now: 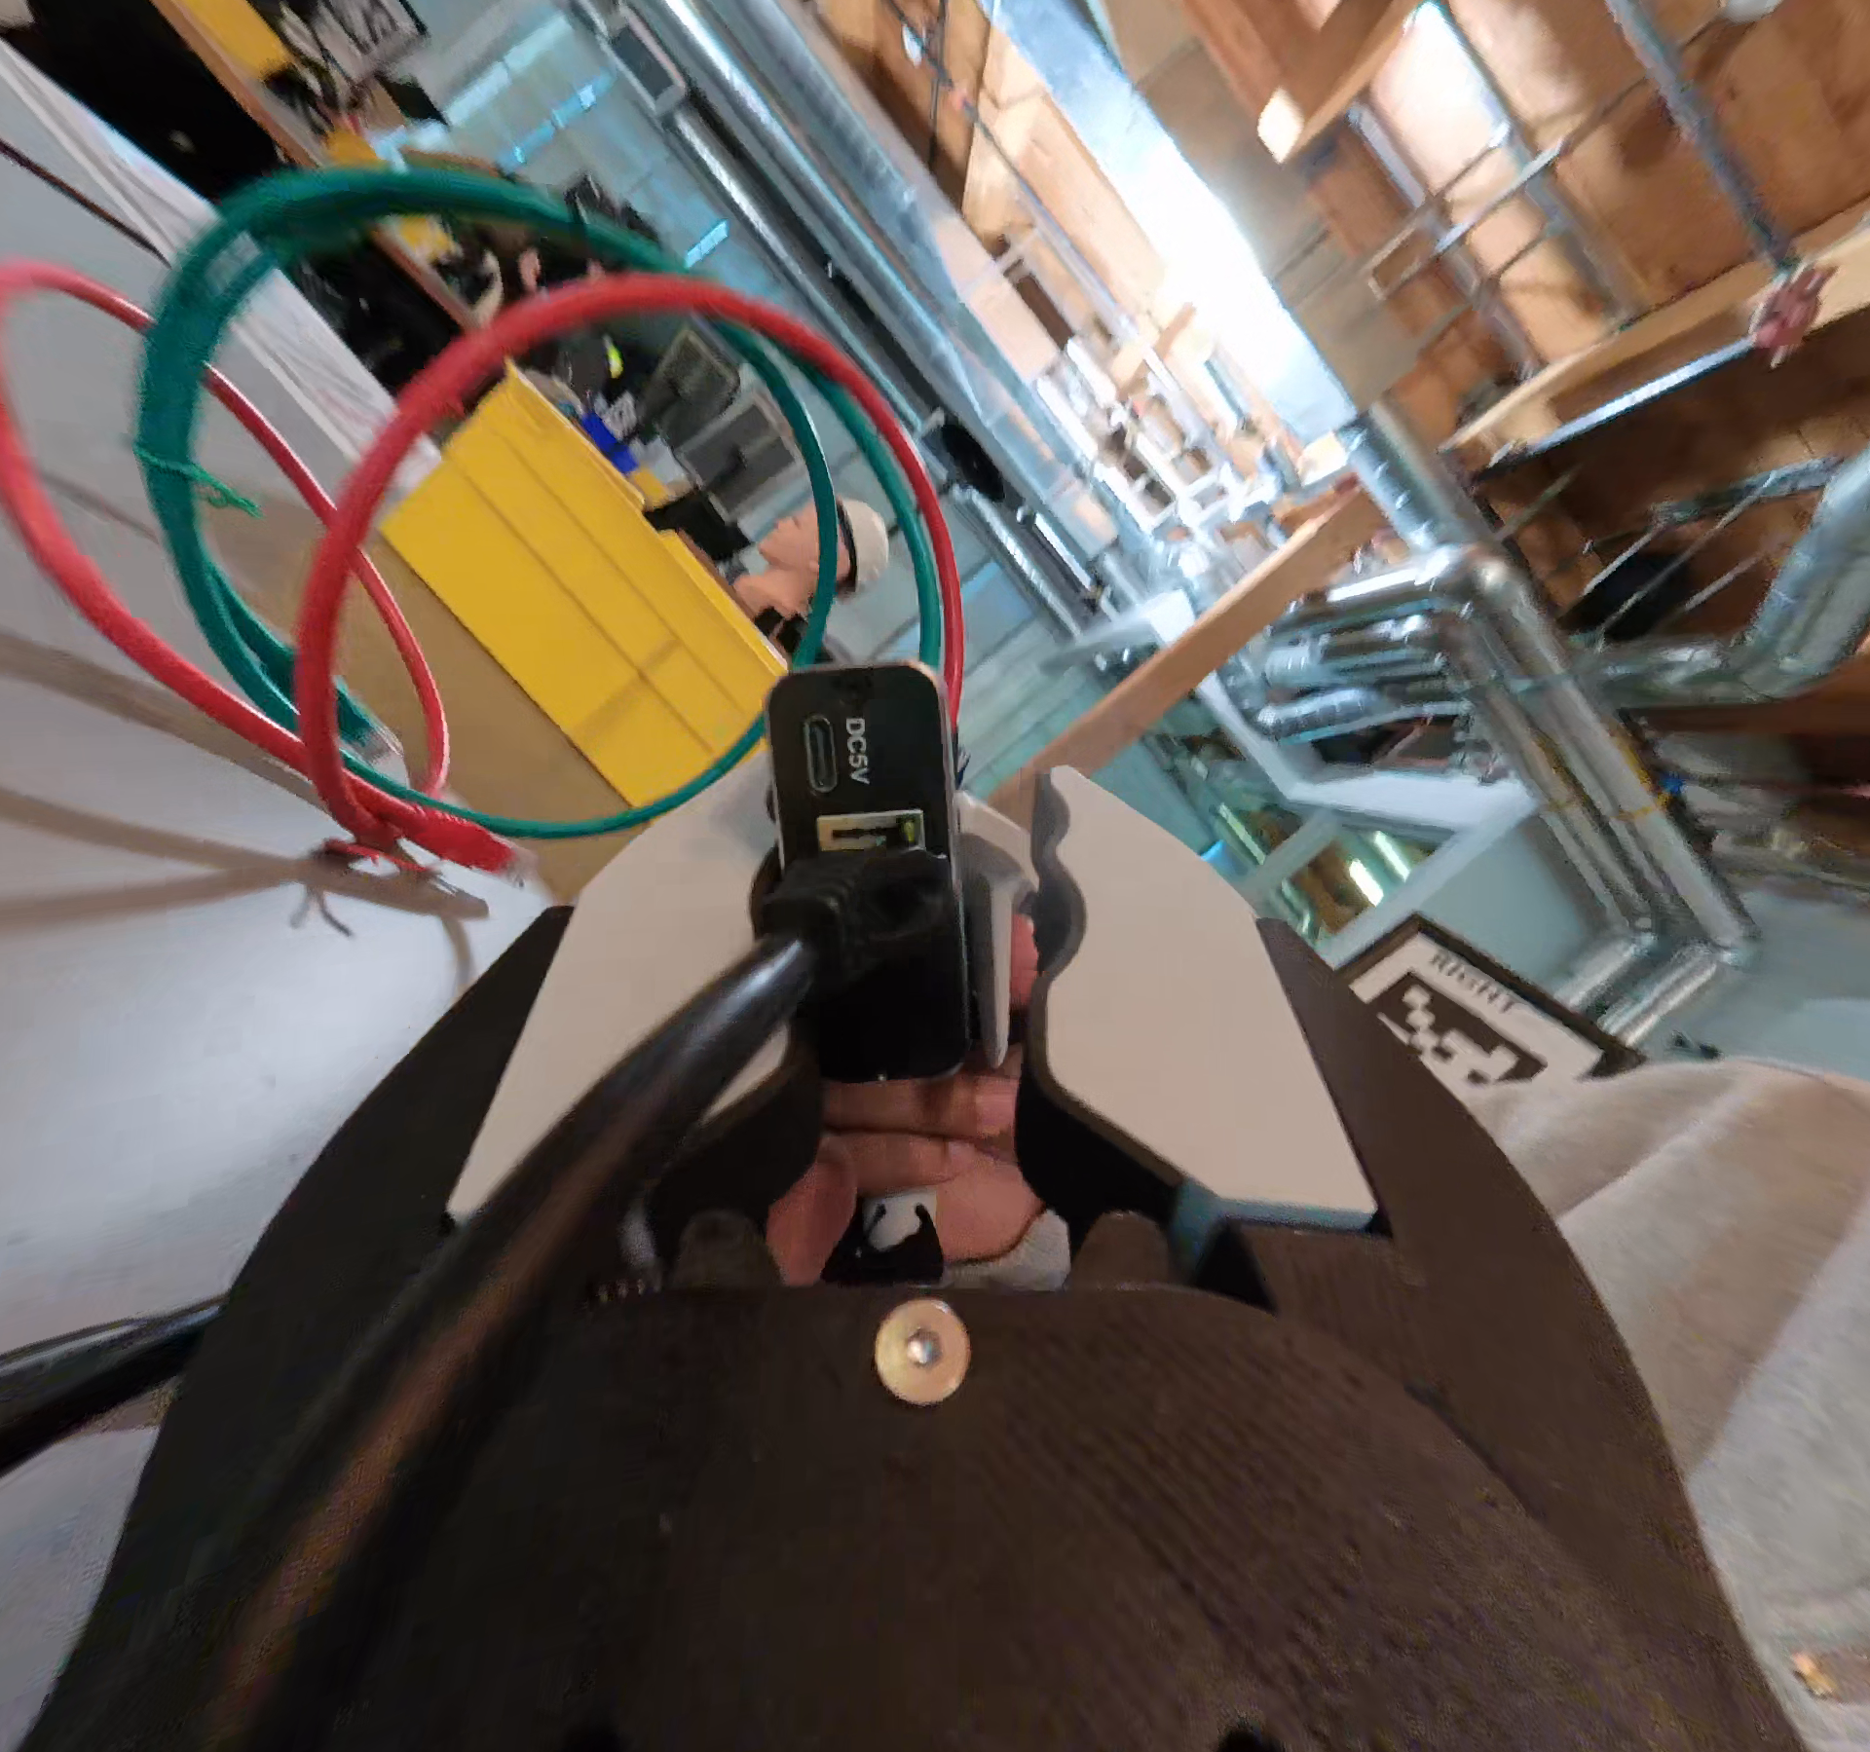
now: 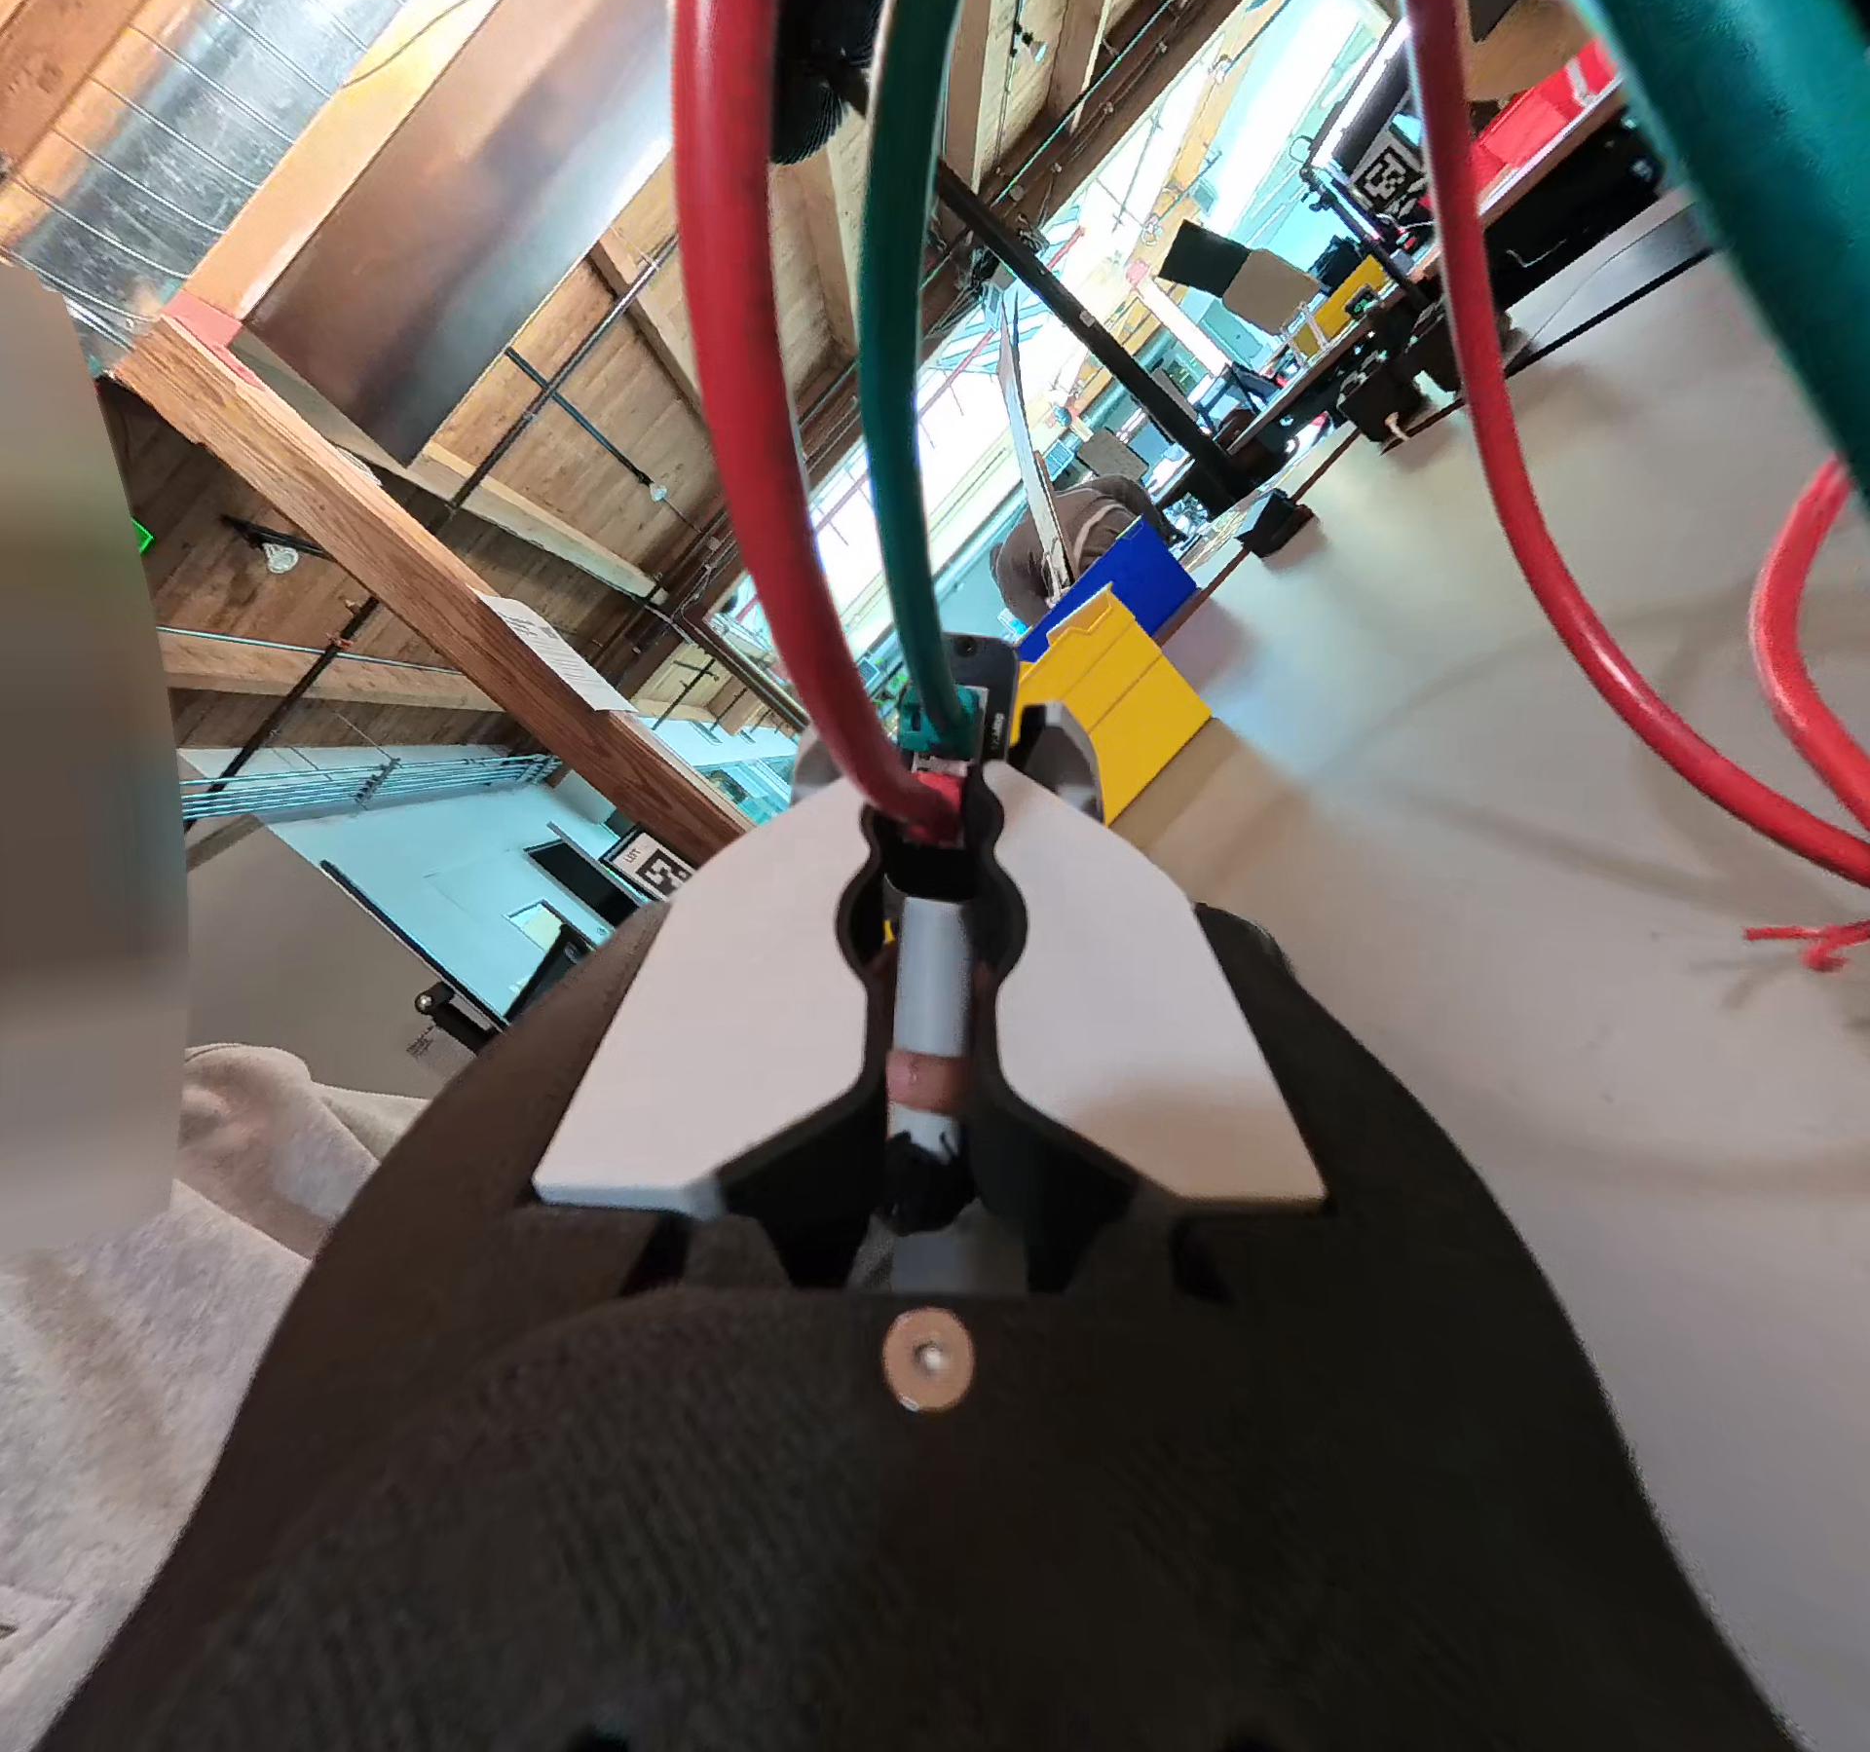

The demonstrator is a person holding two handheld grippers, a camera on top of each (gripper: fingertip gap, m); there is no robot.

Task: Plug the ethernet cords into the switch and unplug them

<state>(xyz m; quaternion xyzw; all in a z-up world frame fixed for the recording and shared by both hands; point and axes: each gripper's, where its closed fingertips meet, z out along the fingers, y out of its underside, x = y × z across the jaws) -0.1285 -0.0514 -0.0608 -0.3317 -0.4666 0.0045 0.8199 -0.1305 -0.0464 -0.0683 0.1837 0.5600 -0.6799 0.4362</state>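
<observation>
Black network switch (image 1: 862, 869) pinched in our left gripper (image 1: 890, 894), lifted clear of the white desk (image 1: 152, 1046).

We tilt both grippers steeply, so rafters and ducts fill the far side of each view. Our left one's white fingers (image 1: 1164, 985) press against the small switch, whose end face looks back at the camera with a black cord (image 1: 648, 1066) plugged into it. Our right gripper (image 2: 936, 818) is pinched on the red plug of the red ethernet cord (image 2: 739, 388) at the switch's other face, just beside the seated green ethernet cord (image 2: 896, 388). Both cords loop out over the desk near a yellow bin (image 1: 567, 580). We cannot tell whether the red plug is fully seated: the fingers hide the port. A hand shows between the left fingers, mostly hidden.
</observation>
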